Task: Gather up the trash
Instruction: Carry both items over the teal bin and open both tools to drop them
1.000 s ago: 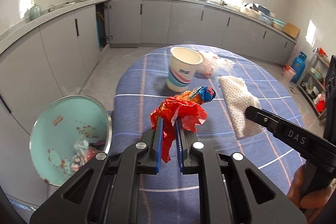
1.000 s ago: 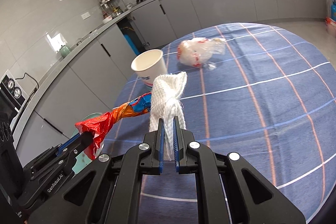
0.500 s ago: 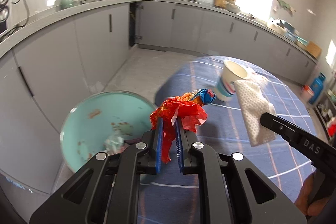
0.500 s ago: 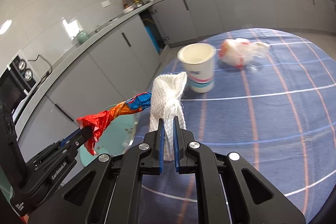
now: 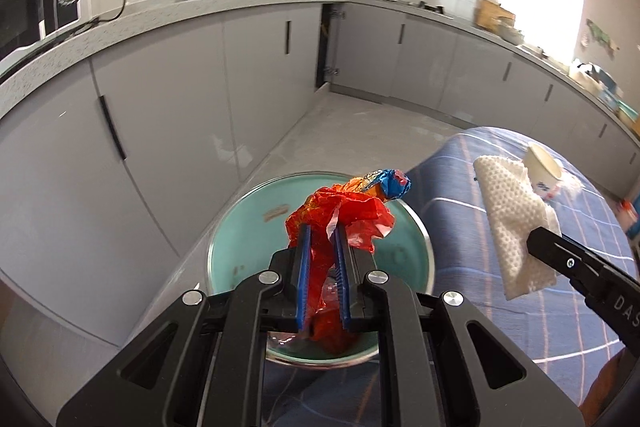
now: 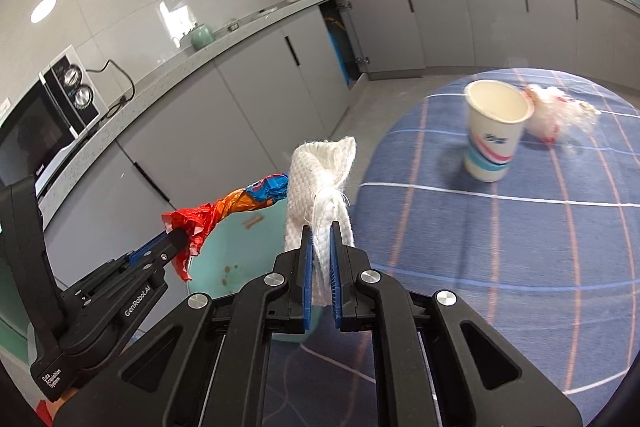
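The left gripper [image 5: 322, 259] is clamped on a crumpled red wrapper [image 5: 340, 215] whose twisted orange-and-blue end sticks up above the blue pads; the wrapper's lower part hangs down between the fingers and hides much of what lies in the bin beneath. The right gripper [image 6: 320, 263] is clamped on a folded white cloth [image 6: 320, 187], and the cloth's lower edge is hidden behind its fingers. In the left wrist view only the tip of the right gripper shows at the right edge, and a bit of the person's hand [image 5: 608, 383] is cut off in the bottom corner.

Compared with a second ago, both grippers have swung off the tabletop towards the bin: the wrapper, then held over the blue cloth, now hangs over the open teal bin [image 5: 240, 227], and the white cloth sits at the bin's rim. Both grips are unchanged.

The bin stands on the grey floor just beside the round tabletop [image 6: 520, 247], which is covered in a blue cloth with pale lines. On it an upright paper cup [image 6: 494, 135] stands with a crumpled clear plastic bag [image 6: 552, 115] just behind it. Grey kitchen cabinets [image 5: 200, 87] run along the walls, with a microwave [image 6: 36, 131] on the counter.
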